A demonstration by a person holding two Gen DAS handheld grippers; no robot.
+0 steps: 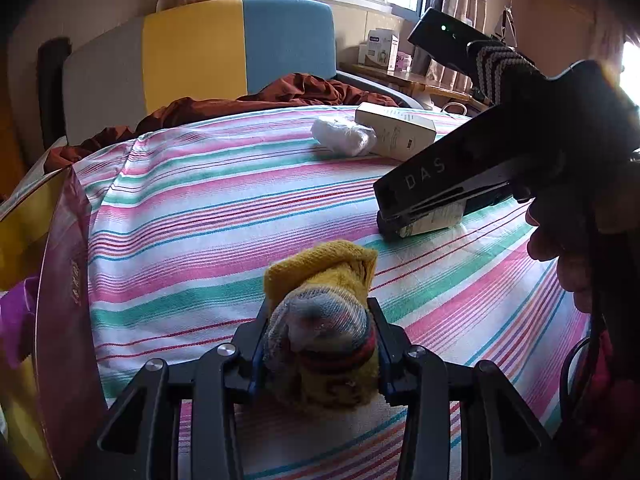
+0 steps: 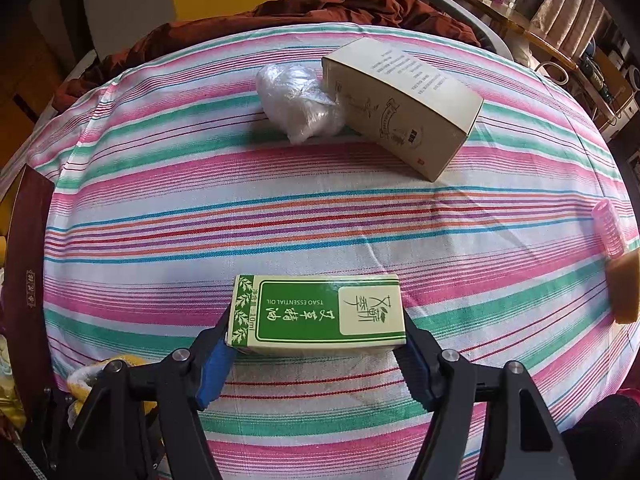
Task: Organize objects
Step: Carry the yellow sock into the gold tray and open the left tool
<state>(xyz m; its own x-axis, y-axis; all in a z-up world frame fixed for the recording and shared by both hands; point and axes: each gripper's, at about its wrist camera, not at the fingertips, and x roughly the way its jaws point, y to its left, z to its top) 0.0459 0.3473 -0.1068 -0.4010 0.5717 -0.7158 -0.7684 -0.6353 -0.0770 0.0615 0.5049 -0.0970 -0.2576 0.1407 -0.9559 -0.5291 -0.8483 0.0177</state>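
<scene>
My left gripper [image 1: 320, 314] is shut on a rolled yellow sock bundle [image 1: 324, 276] with a grey, striped end, held just above the striped bed sheet [image 1: 224, 200]. In the right wrist view a green and cream essential oil box [image 2: 320, 312] lies crosswise on the sheet. My right gripper [image 2: 316, 322] has closed in on it, and its blue-padded fingers [image 2: 214, 364] press on the two short ends. The left wrist view shows that gripper's black body [image 1: 448, 176] slanting down from the right, with the box [image 1: 436, 220] at its tip.
A beige carton [image 2: 404, 104] and a crumpled clear plastic bag [image 2: 300, 100] lie at the far side of the bed. A pink hair roller [image 2: 610, 228] and a yellow block [image 2: 626, 288] sit at the right edge. A maroon box [image 1: 64, 280] stands at the left.
</scene>
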